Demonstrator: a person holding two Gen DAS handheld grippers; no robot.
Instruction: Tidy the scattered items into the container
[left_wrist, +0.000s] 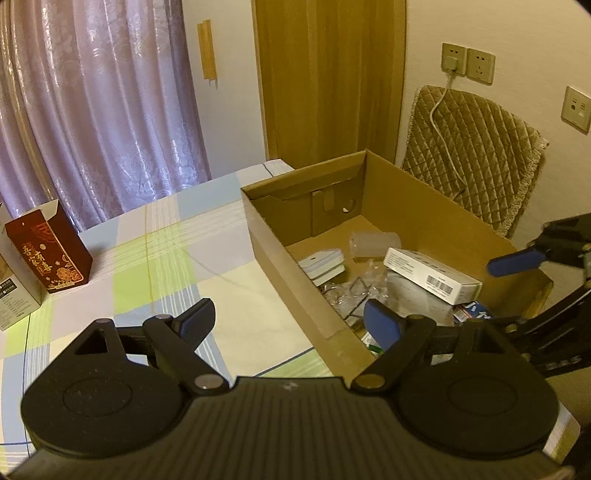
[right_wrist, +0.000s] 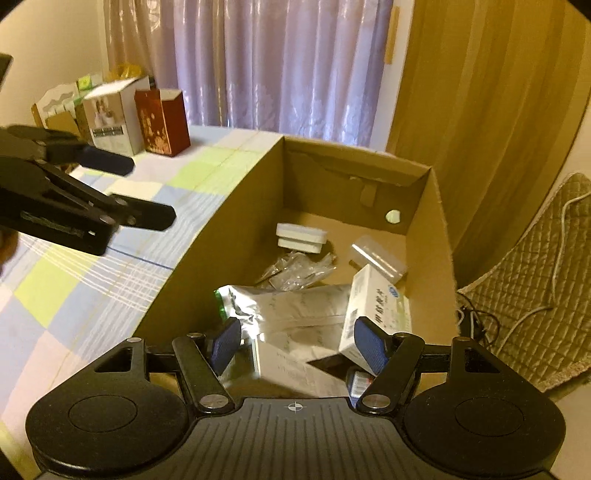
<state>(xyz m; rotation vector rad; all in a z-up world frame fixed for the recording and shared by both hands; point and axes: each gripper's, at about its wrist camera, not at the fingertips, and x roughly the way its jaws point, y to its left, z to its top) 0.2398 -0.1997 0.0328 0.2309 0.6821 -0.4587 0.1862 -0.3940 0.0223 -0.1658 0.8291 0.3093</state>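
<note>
The open brown cardboard box (right_wrist: 424, 206) sits on the checked pastel tablecloth (left_wrist: 155, 258), holding one silver foil pouch (right_wrist: 291, 314), one white medicine carton (right_wrist: 380, 306), one clear plastic case (right_wrist: 376, 258), one crumpled cellophane wrapper (right_wrist: 299, 269) and two stacked white blocks (right_wrist: 301, 238). At ten o'clock stand one dark red gift carton (right_wrist: 162, 122) and one white printed carton (right_wrist: 114, 118). The left gripper (left_wrist: 291, 321) straddles the box's near wall, fingers spread, empty. The right gripper (right_wrist: 295, 343) hovers over the pouch, fingers spread too.

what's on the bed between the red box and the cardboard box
Nothing: in the left wrist view only bare checked bedspread lies between the red box and the cardboard box.
</note>
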